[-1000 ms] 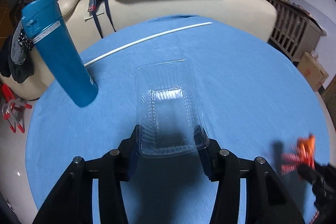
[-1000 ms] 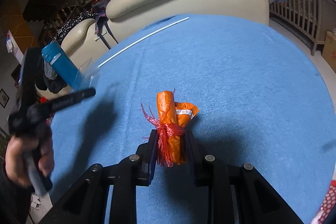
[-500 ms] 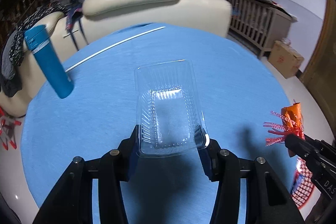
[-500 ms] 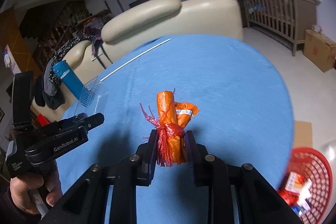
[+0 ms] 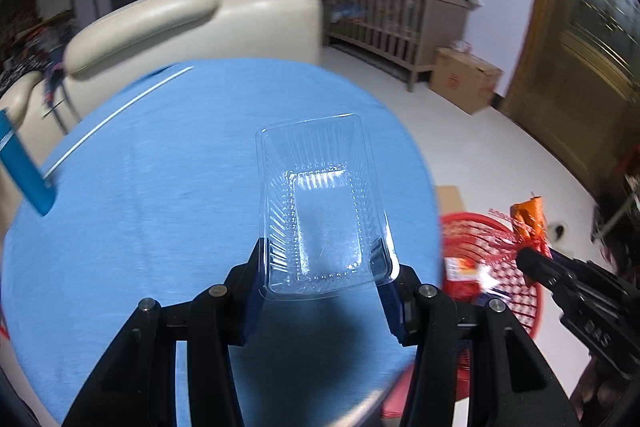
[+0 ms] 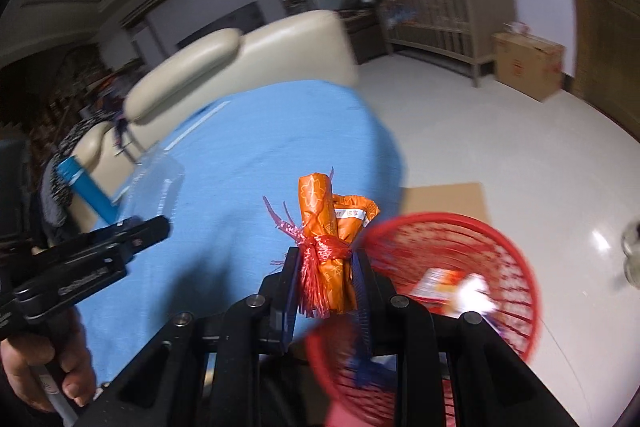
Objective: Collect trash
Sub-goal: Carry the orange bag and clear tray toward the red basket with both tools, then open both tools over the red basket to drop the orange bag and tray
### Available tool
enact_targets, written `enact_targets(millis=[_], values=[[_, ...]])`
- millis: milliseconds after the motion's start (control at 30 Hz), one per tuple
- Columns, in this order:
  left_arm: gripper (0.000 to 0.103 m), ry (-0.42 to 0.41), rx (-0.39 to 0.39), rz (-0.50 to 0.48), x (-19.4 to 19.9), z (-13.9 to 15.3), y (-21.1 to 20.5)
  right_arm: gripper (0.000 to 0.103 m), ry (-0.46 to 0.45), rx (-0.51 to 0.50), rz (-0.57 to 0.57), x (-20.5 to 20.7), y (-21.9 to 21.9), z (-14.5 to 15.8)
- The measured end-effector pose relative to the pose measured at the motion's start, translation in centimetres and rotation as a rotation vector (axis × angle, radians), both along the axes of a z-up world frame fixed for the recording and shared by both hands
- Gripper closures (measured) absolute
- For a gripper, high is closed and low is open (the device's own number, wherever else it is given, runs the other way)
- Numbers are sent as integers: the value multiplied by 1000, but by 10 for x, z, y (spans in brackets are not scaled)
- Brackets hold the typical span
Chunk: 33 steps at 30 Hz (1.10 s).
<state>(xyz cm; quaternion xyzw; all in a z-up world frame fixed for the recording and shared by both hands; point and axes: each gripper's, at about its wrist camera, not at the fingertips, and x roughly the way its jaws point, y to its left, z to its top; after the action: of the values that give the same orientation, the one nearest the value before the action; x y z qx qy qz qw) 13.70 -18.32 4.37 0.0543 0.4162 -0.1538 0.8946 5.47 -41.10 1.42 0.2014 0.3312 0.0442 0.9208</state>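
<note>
basket (image 6: 516,267) on floor (image 6: 520,147) right of table (image 6: 248,155); bottle (image 5: 22,167) at table's left.

We see a round table under a blue cloth (image 5: 160,195), a blue bottle (image 5: 22,163) and a thin white rod (image 5: 120,111) lying on it, a cream sofa (image 5: 192,15) behind, and a cardboard box (image 5: 466,79) beside a slatted wooden crib (image 5: 392,15).

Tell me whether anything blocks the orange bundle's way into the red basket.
Nothing visible does. The right gripper holds the orange bundle right by the red basket, whose top is open, with some trash already inside.
</note>
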Motion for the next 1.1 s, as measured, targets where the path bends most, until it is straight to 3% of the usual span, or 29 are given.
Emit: enact_targets(millis=[233,633,667,700,733,767,1100], values=[[51,15,15,-139,-19,-10,-64,76,104,18,-100,-13,-58,-42],[51,47,58,-237,-24,-24,-118,73,197,53,-148,-8,-88,-81],[51,50,61,-241,-23,-24,-121,68,208,63,-148,-7,-90,-84],[51,54,63,-245,-23,-25,-123,47,211,73,-143,-4,-90,-87],[51,55,65,-248,-23,-27,-125,35,209,76,-141,-3,-89,-87],[51,56,68,-252,-23,-28,-128,31,193,68,-145,-5,-89,-85],[50,71,76,-265,-28,-32,-134,30,98,115,-243,-31,-113,-59]])
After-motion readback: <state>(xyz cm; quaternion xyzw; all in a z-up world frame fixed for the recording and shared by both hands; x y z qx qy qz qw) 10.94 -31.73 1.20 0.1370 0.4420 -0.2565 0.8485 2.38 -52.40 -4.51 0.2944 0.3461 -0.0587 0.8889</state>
